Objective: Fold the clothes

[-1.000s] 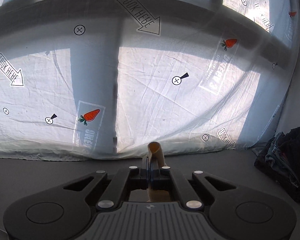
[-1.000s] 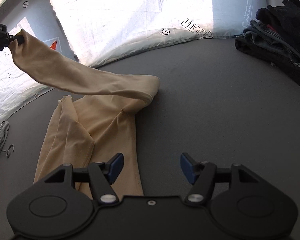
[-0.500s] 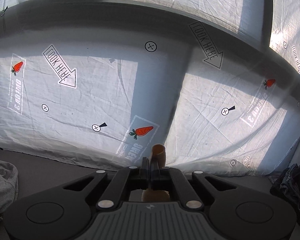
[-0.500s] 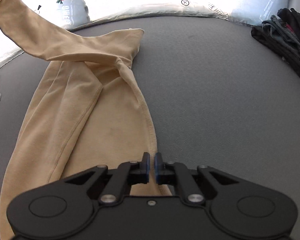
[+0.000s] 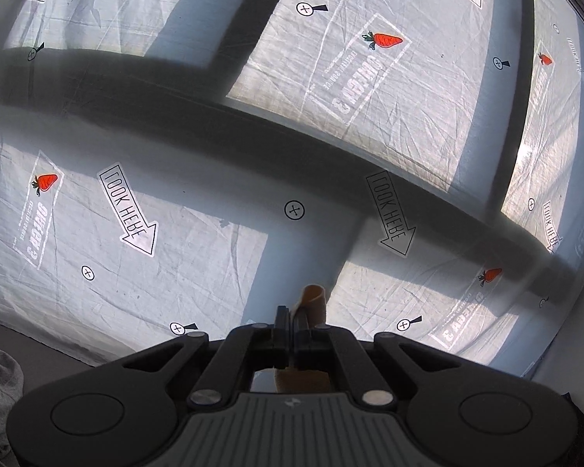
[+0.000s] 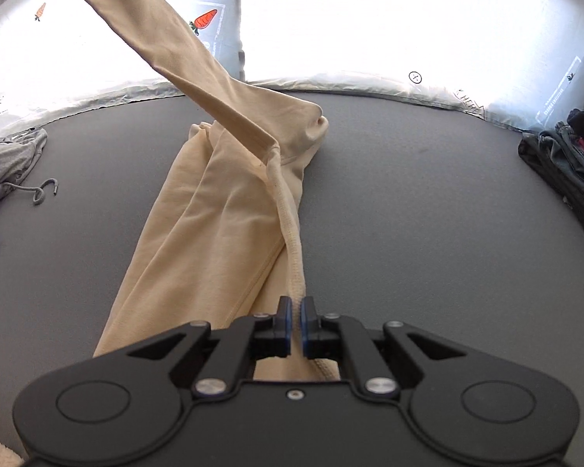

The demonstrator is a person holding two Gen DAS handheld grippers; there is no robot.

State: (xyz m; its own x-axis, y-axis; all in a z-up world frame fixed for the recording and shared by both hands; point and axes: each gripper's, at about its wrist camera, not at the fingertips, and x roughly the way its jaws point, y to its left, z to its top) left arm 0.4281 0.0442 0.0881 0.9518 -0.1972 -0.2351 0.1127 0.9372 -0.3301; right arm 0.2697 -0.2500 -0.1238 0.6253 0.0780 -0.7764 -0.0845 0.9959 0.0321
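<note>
The right gripper (image 6: 296, 313) was pinched tight on the stitched hem of the tan garment (image 6: 214, 225), right at its tips. The left gripper (image 5: 292, 319) was pinched shut on another bit of the same cloth, and a small tan fold poked out past its tips.

To do this step well, I think both grips should stay tight while the hands pull apart gently, so the cloth opens flat and does not slip.

The garment was soft and thin. It lay bunched in long folds on the gray table (image 6: 408, 214) ahead of the right gripper, with one long part lifted up and away to the left.
</note>
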